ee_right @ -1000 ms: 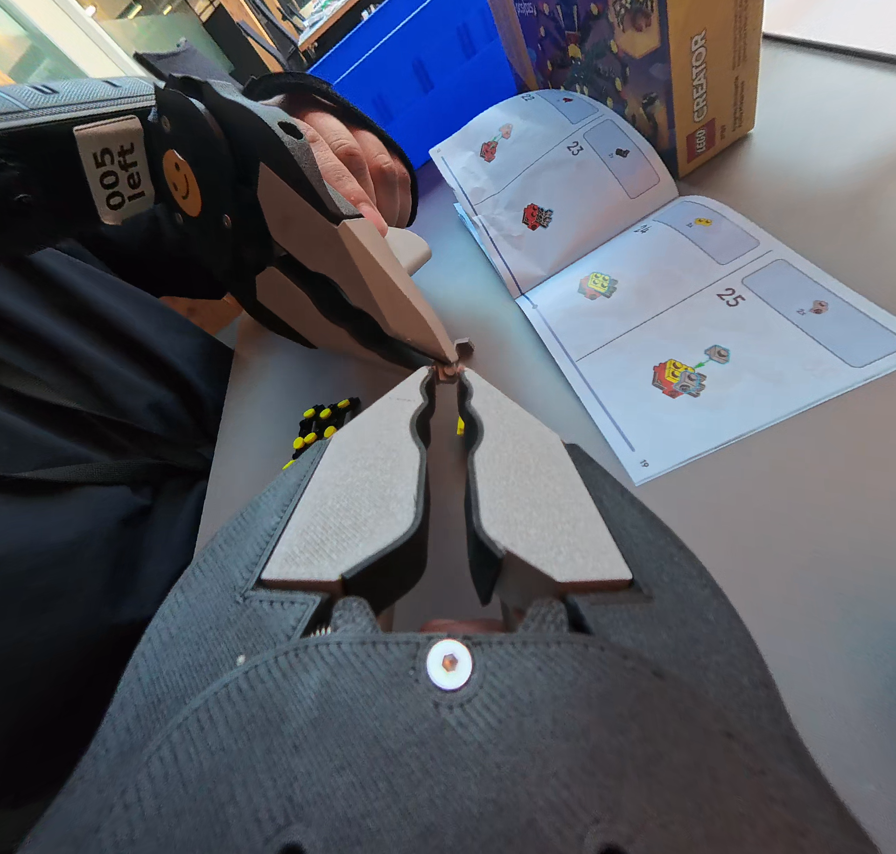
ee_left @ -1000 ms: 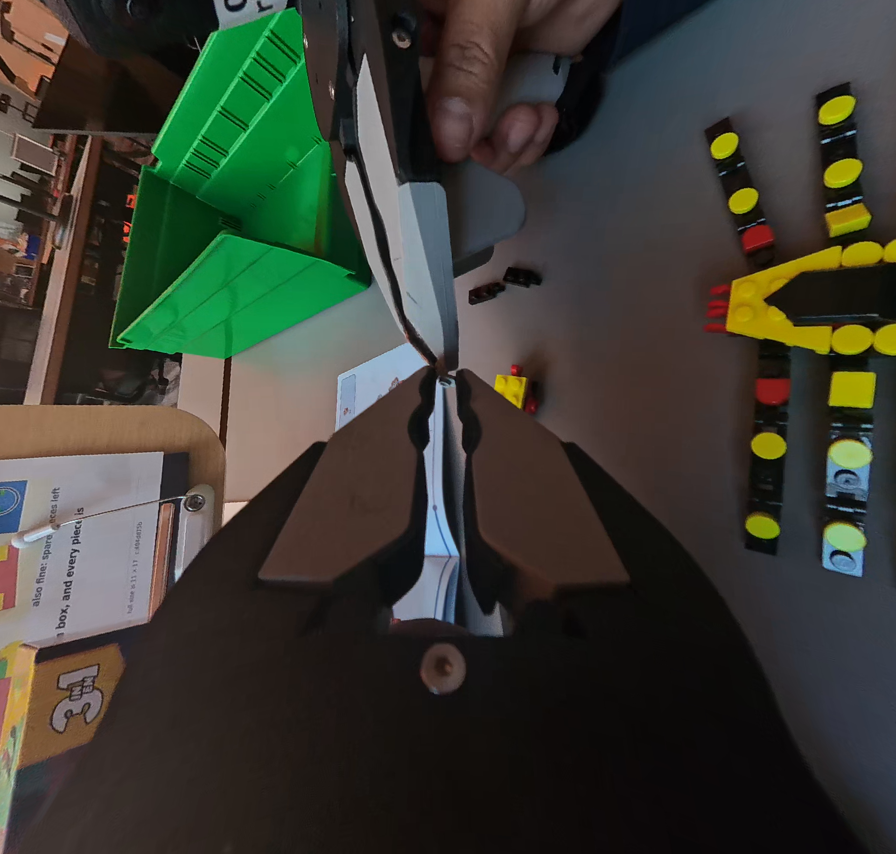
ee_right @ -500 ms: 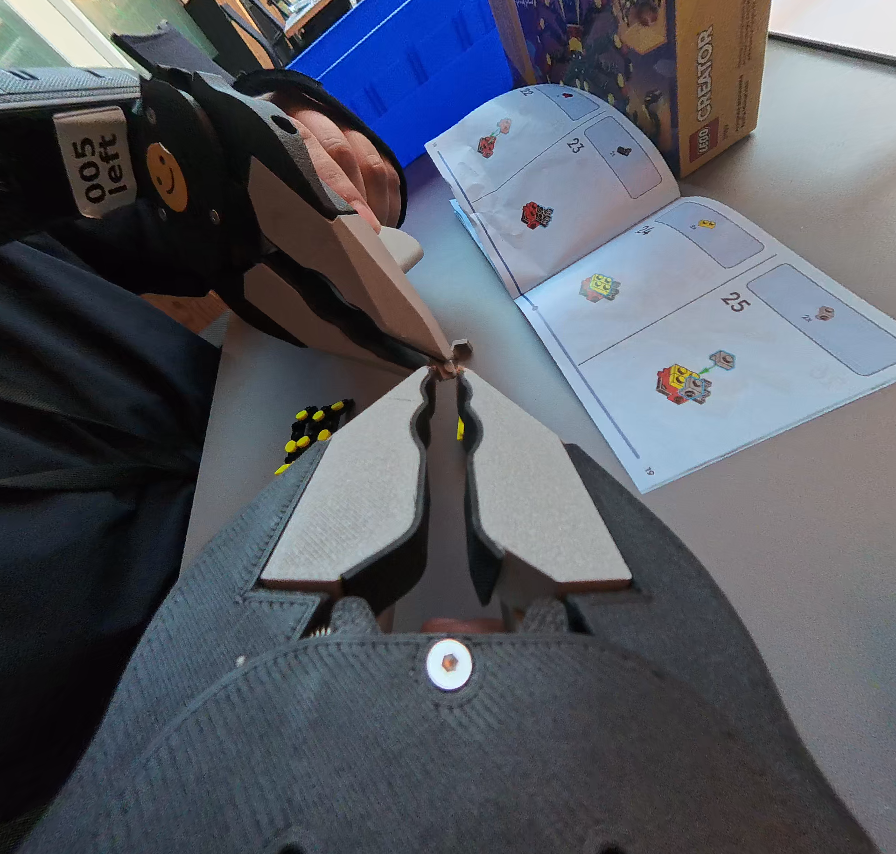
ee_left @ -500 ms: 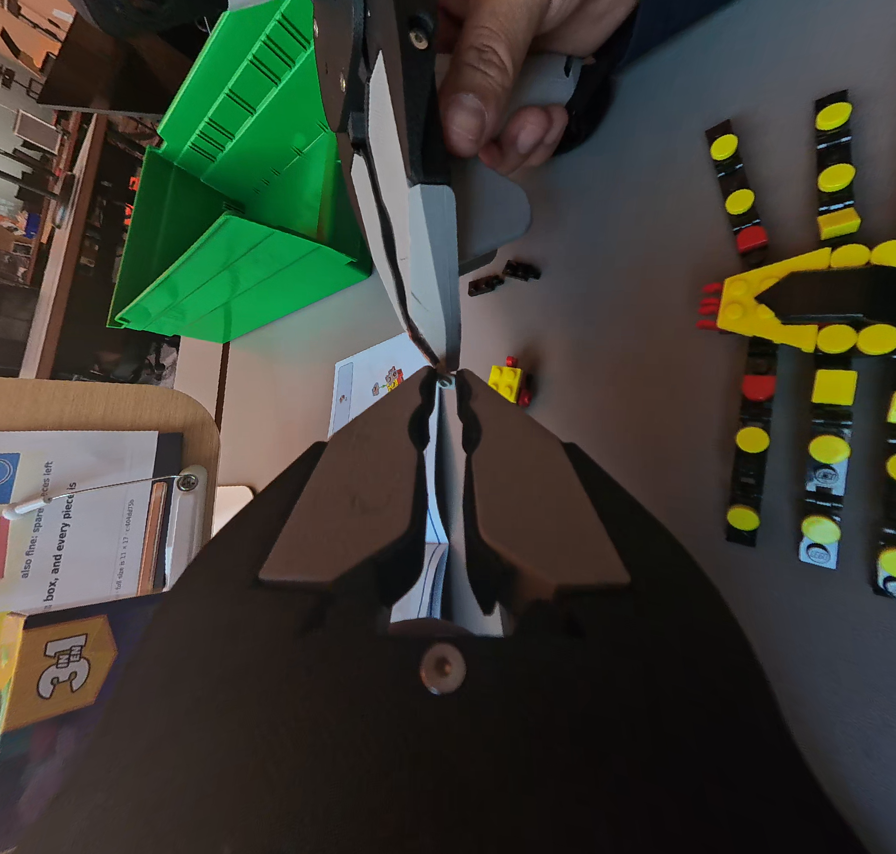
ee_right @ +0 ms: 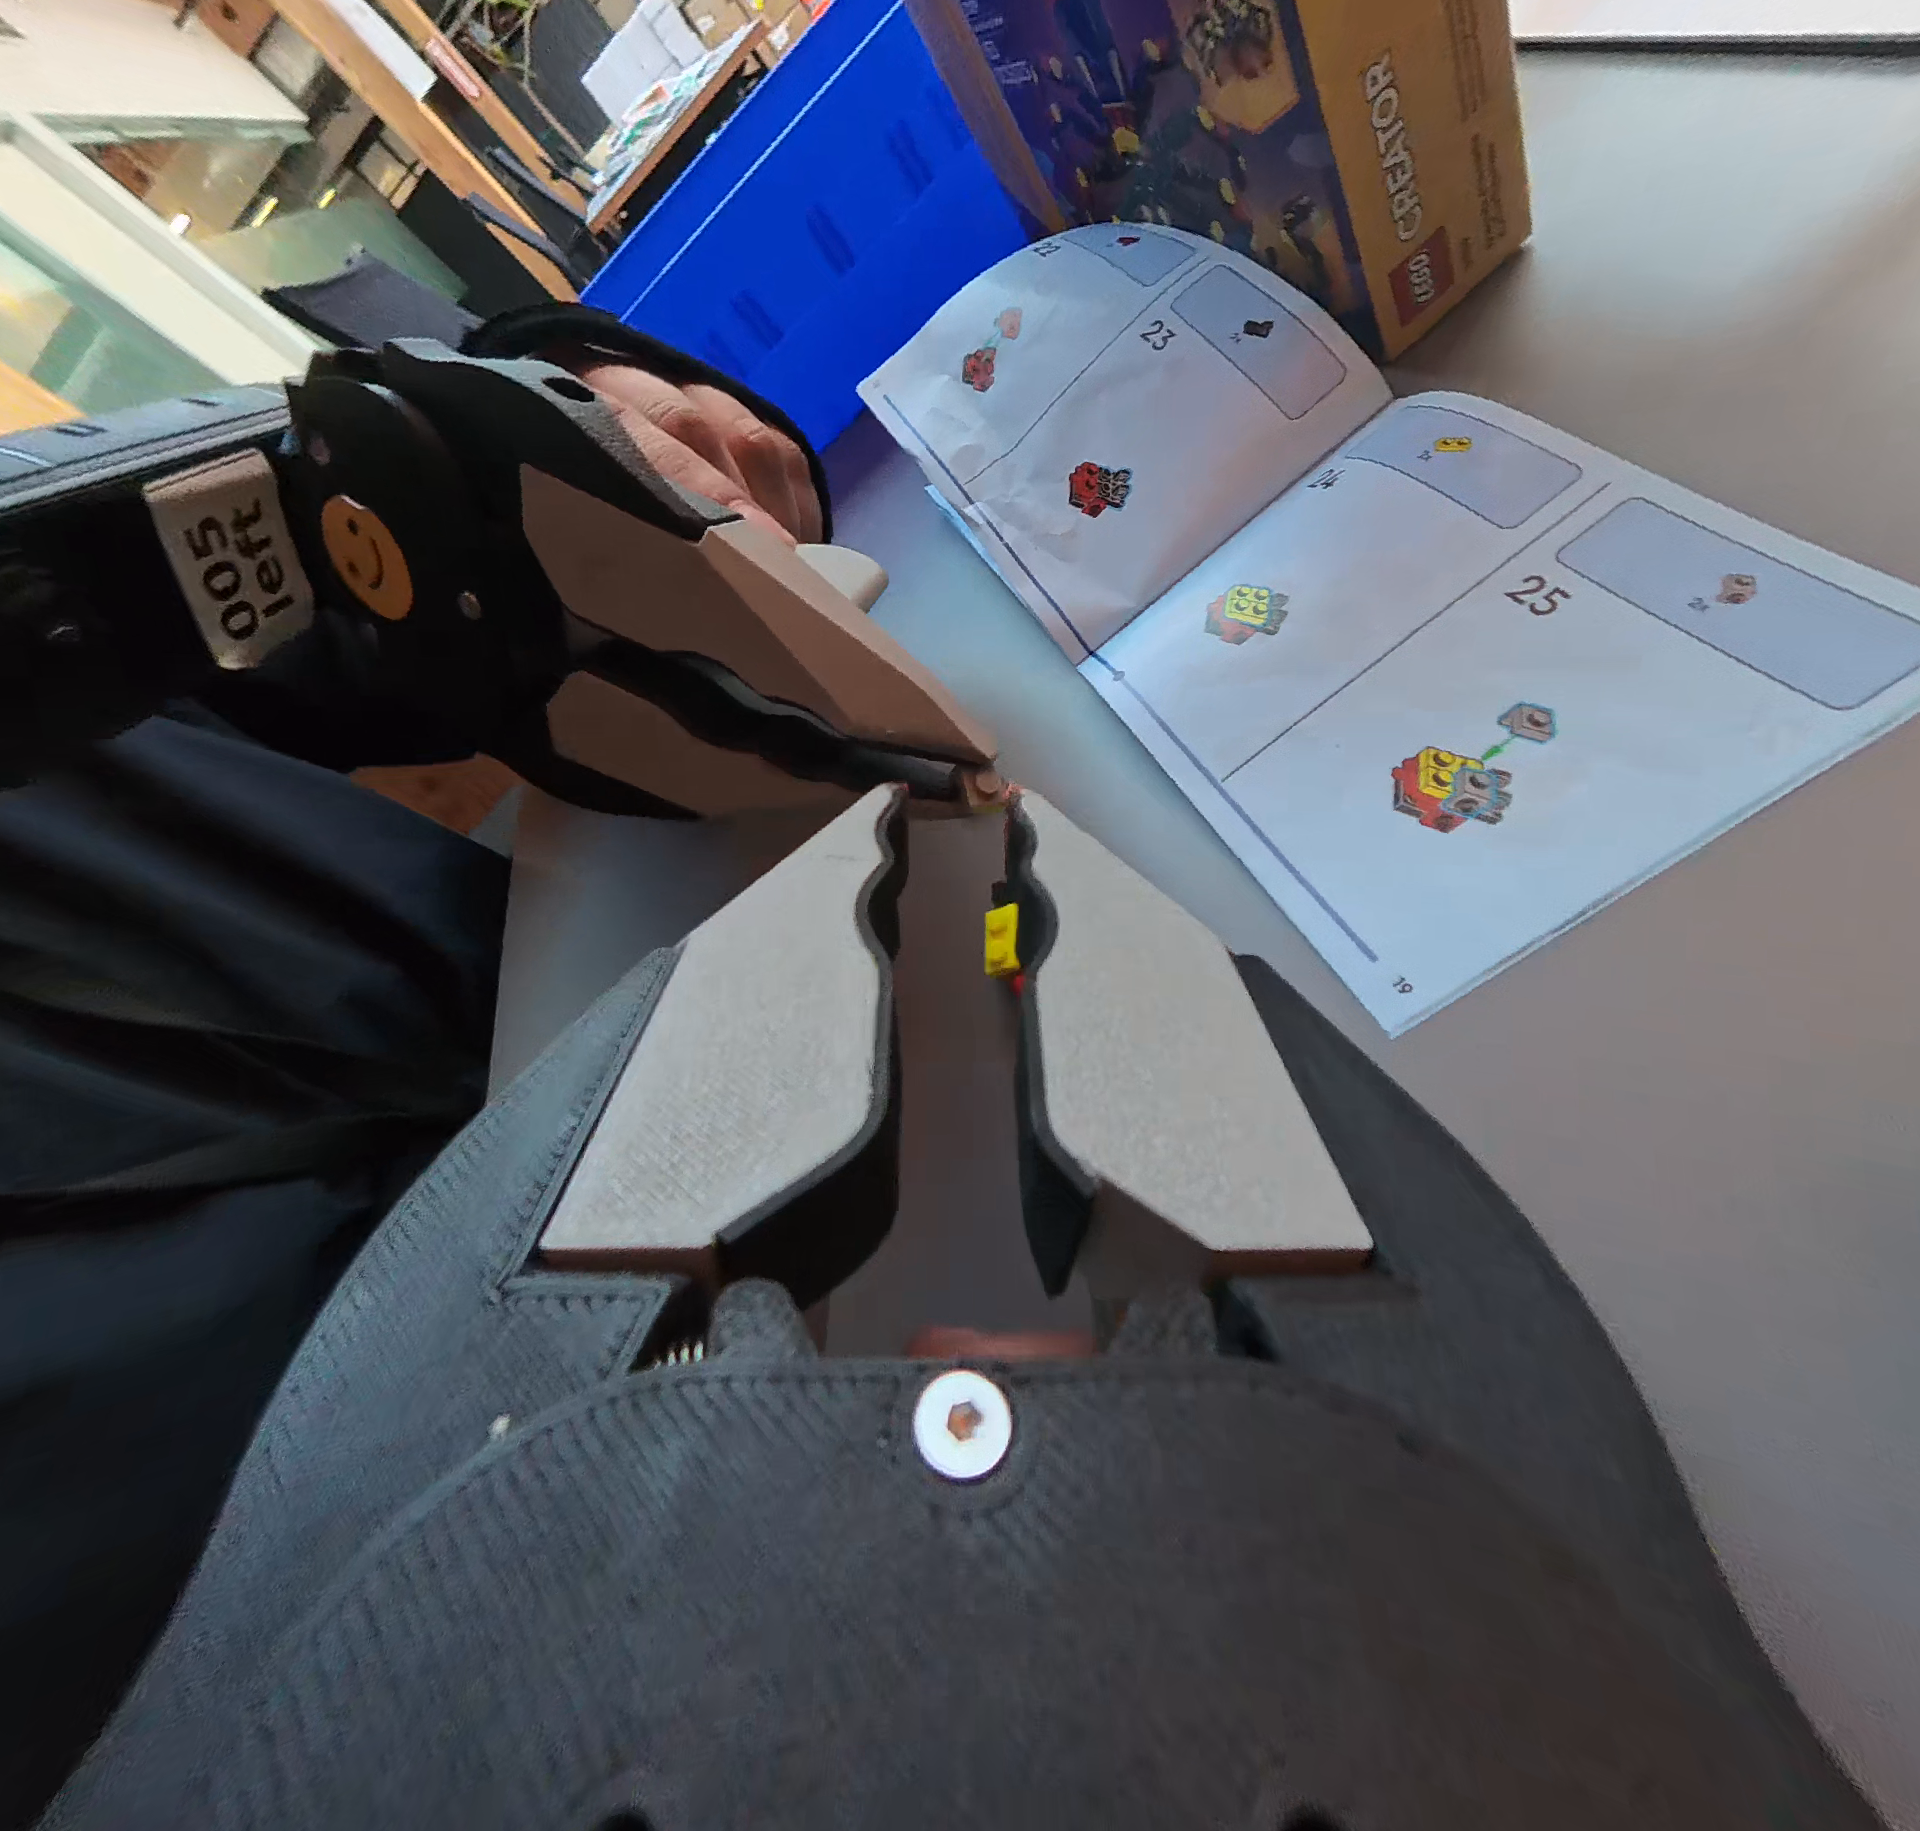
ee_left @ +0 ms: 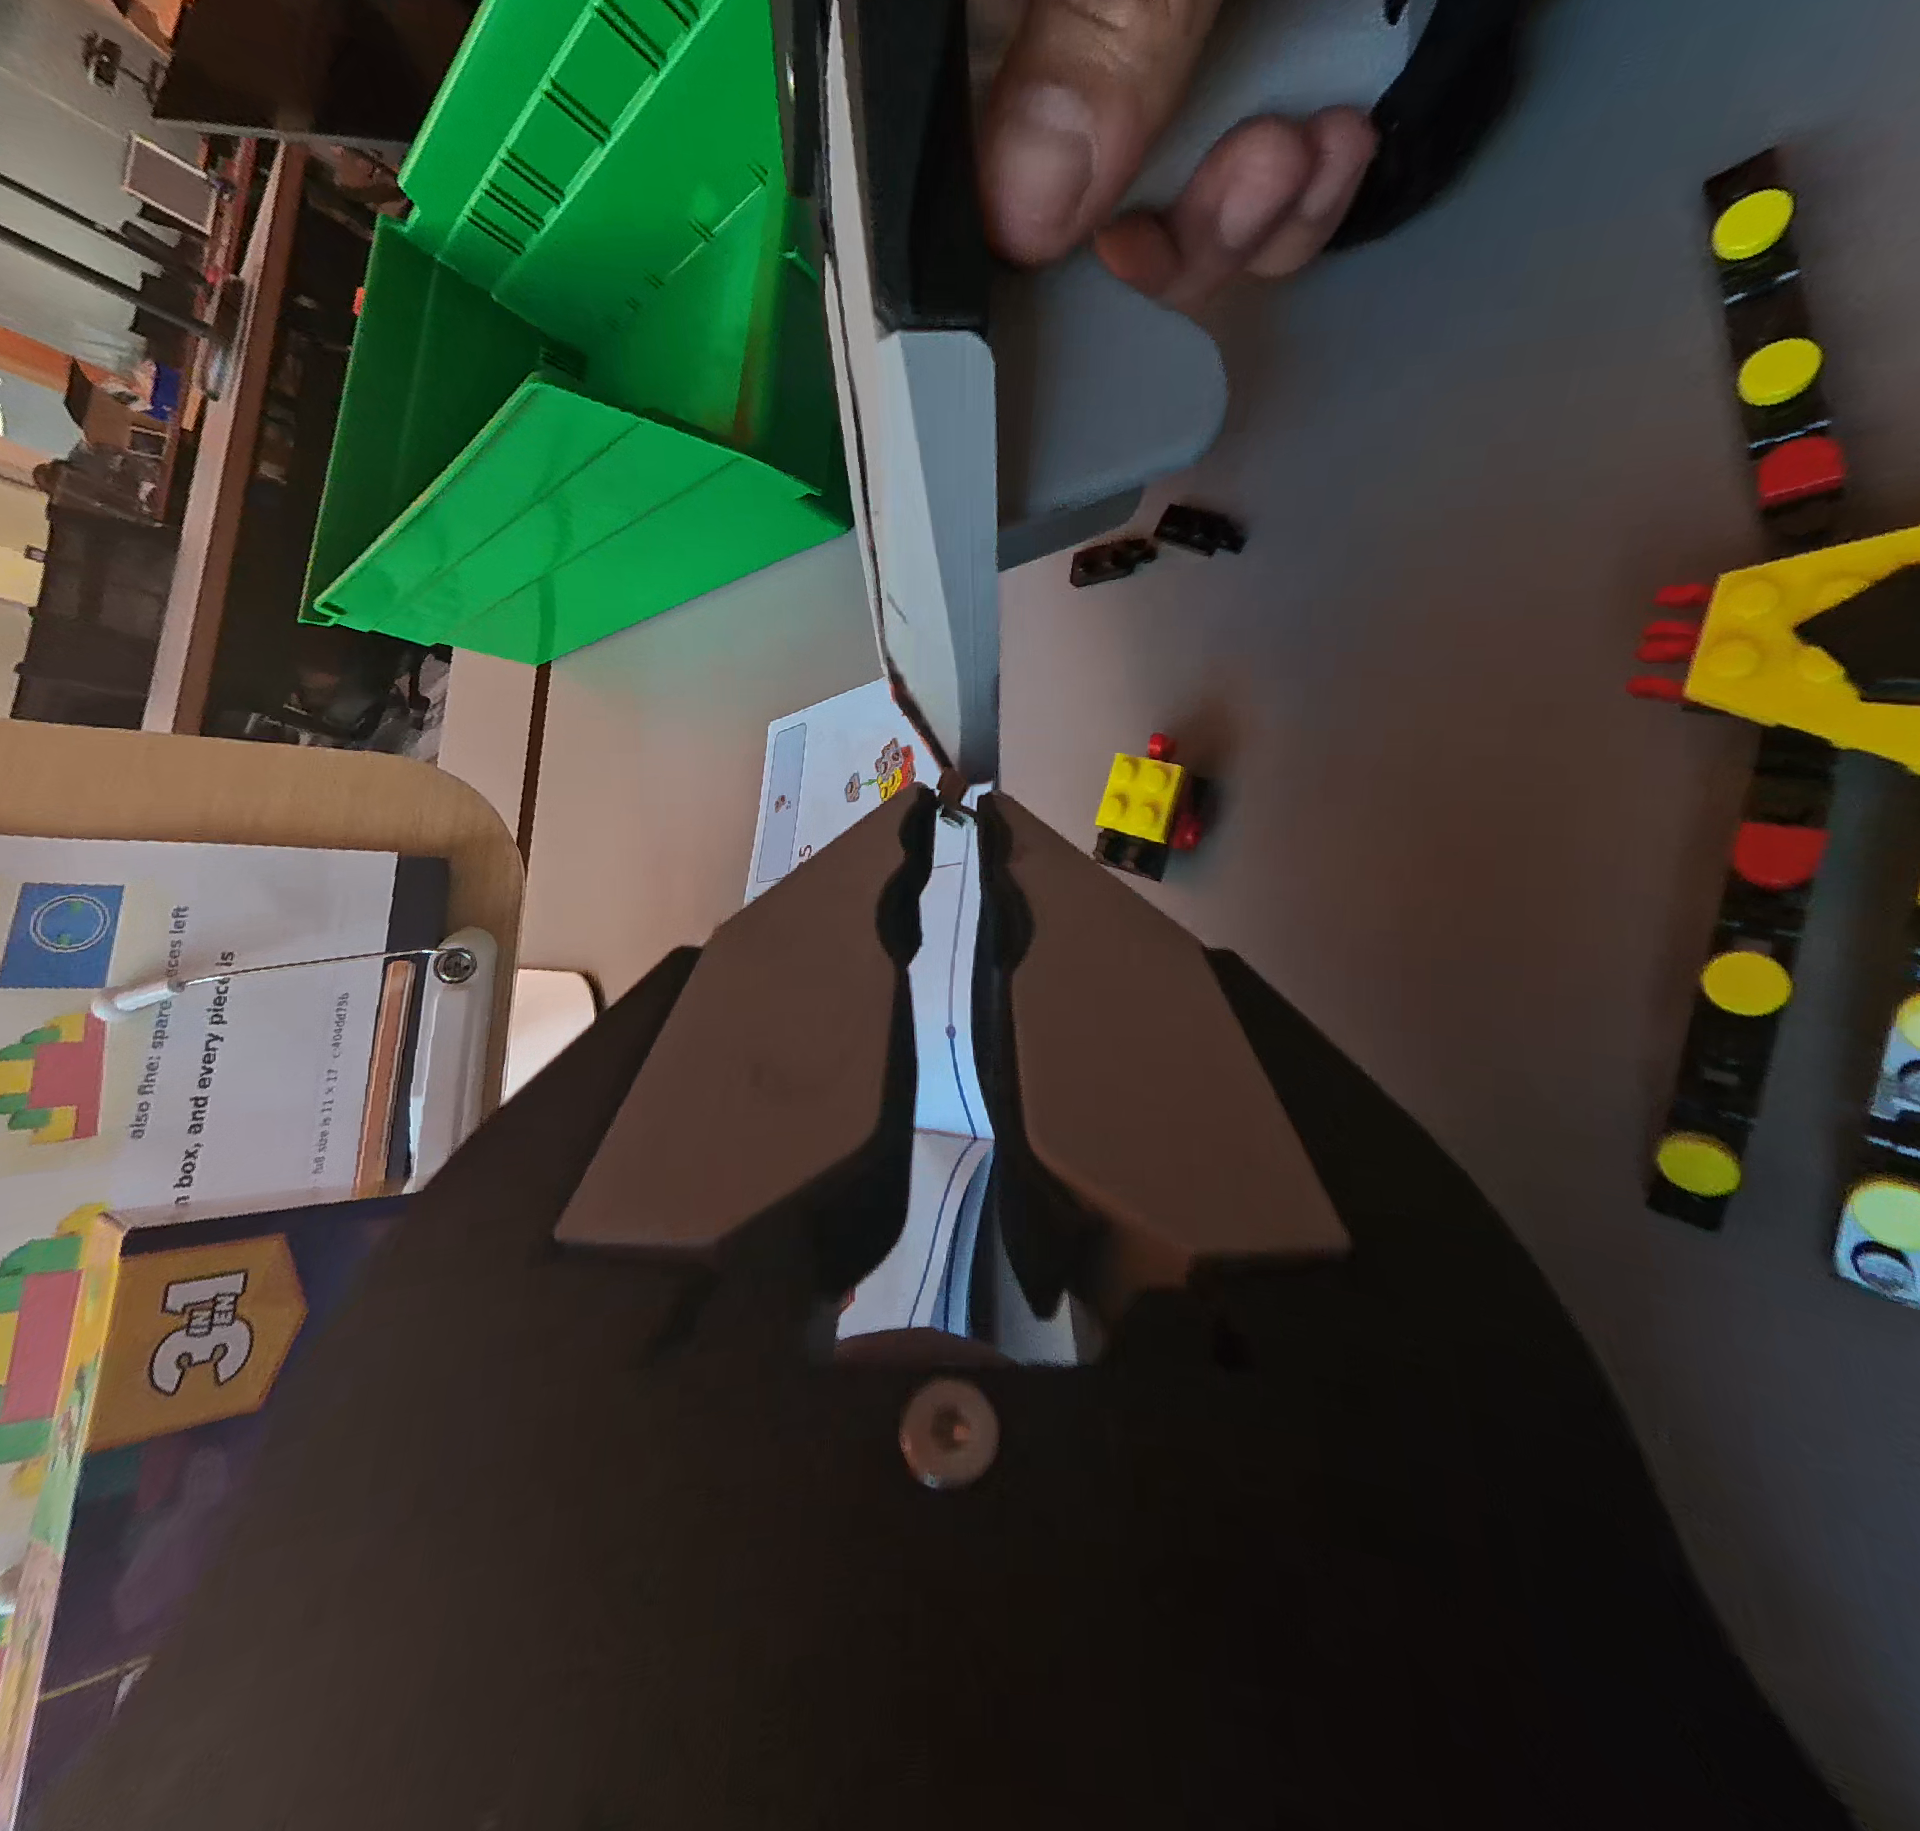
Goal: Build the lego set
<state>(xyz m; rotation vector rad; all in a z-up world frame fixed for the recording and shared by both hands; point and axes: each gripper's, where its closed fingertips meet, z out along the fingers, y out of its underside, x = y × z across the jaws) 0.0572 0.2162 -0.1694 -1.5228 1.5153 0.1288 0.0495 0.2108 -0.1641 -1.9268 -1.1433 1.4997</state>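
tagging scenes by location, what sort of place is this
Probably a workshop or lab workspace: a grey table with an instruction booklet, a blue bin, and wooden shelving with stacked boxes behind.

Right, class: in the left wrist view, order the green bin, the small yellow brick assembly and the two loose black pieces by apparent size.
1. green bin
2. small yellow brick assembly
3. two loose black pieces, which look alike; unranked.
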